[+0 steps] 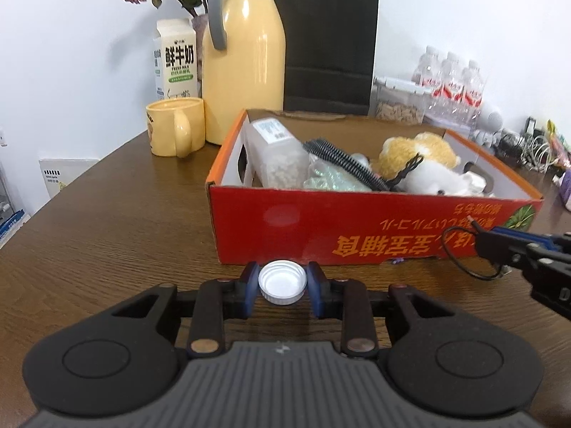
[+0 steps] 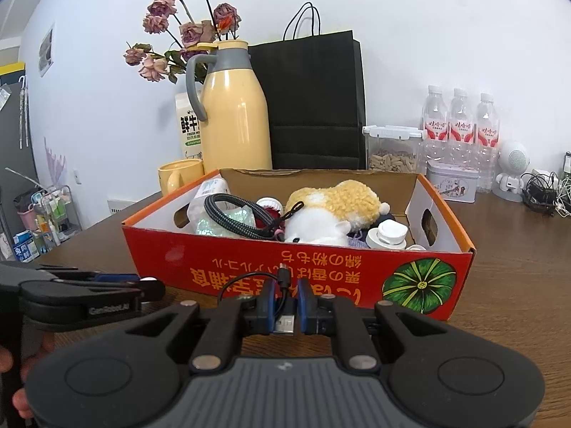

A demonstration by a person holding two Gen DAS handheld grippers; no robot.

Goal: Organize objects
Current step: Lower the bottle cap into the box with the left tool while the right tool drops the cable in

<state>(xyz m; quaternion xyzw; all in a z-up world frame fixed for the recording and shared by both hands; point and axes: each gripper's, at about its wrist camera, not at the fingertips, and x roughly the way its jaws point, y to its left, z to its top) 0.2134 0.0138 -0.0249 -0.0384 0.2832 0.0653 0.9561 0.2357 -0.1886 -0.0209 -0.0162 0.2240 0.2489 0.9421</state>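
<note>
Our left hand-held gripper (image 1: 282, 283) pinches a white ribbed plastic bottle cap (image 1: 282, 281), open side up, low over the wooden desk (image 1: 107, 235); our right hand-held gripper (image 2: 284, 303) clamps a thin black USB cable (image 2: 285, 315), its loop hanging loose. The red cardboard box (image 1: 357, 228) lies straight ahead of both, long axis crosswise, nearly touching the left, already holding a plush toy (image 1: 421, 164).
</note>
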